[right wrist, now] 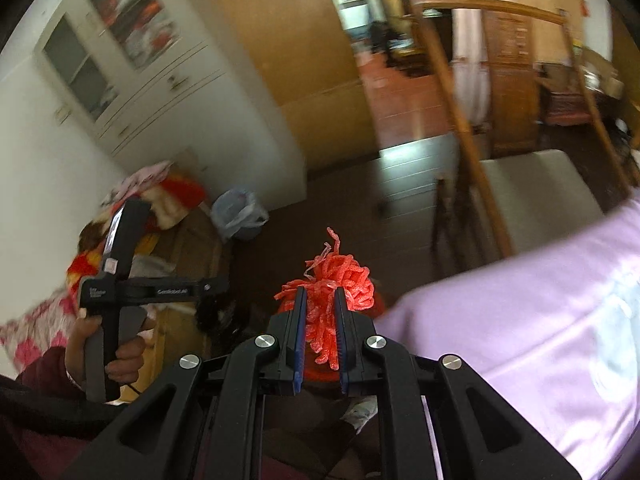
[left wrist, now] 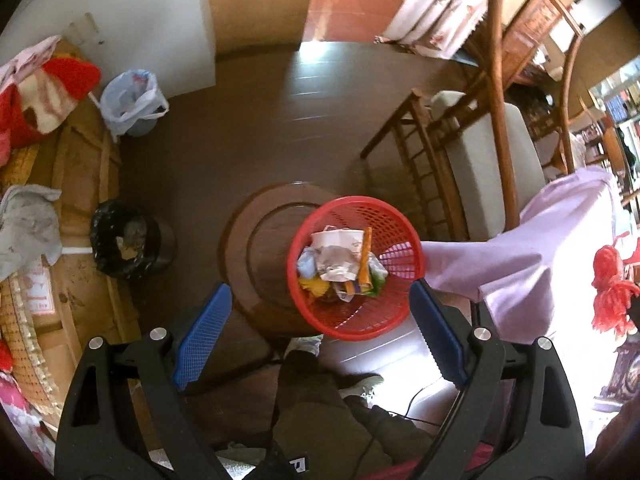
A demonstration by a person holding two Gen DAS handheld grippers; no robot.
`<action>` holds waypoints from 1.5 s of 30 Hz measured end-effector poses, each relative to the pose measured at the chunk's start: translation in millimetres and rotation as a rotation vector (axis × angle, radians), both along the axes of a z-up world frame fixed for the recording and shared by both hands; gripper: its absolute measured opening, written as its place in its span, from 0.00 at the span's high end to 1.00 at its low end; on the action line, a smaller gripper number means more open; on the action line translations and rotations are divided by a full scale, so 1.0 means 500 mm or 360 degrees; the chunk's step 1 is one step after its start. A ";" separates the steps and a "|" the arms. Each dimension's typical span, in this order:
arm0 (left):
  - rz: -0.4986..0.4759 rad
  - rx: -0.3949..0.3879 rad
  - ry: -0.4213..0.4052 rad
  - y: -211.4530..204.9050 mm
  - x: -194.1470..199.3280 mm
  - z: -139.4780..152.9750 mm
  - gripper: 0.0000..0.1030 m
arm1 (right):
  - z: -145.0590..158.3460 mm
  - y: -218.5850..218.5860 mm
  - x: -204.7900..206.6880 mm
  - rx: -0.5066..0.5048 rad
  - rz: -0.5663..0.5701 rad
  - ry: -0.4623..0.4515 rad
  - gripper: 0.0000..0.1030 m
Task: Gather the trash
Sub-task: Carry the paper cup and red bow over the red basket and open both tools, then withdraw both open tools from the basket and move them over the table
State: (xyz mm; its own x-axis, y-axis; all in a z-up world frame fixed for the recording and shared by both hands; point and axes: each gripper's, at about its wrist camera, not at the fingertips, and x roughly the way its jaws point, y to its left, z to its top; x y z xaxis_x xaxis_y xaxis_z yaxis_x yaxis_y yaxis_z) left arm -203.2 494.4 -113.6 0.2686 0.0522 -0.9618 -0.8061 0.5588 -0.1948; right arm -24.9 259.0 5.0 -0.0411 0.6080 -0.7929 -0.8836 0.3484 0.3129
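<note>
Right hand-held gripper (right wrist: 320,300) clenching red stringy tuft (right wrist: 336,280), carrying it as trash toward red basket (left wrist: 394,312). Left hand-held gripper (left wrist: 320,304) hanging released, empty, above basket already holding crumpled wrappers (left wrist: 340,260).

Red basket (left wrist: 394,300): round, perforated plastic, upright, standing on a round dark wooden stool, its far-right rim just beside a lilac cloth.
Basket contents (left wrist: 340,258): crumpled white paper on top, with pale blue, yellow and orange wrappers under and beside it; they fill the bottom, well below the rim.
Red shredded bundle (right wrist: 340,280): a tuft of thin coral-red strips, loose ends sticking up and hanging down, clamped between the blue pads of the right hand-held gripper (right wrist: 320,300).
</note>
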 end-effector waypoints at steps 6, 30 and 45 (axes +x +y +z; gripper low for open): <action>0.0071 -0.0004 -0.0001 0.022 -0.035 0.003 0.15 | 0.013 0.041 -0.021 0.0051 0.0126 0.0031 0.59; -0.0571 0.0044 -0.0126 -0.126 0.242 0.046 0.15 | 0.056 -0.255 0.072 0.0127 -0.0656 -0.0098 0.47; -0.1238 0.0120 -0.0164 -0.398 0.447 0.066 0.15 | 0.045 -0.580 0.050 0.0185 -0.1366 -0.0124 0.44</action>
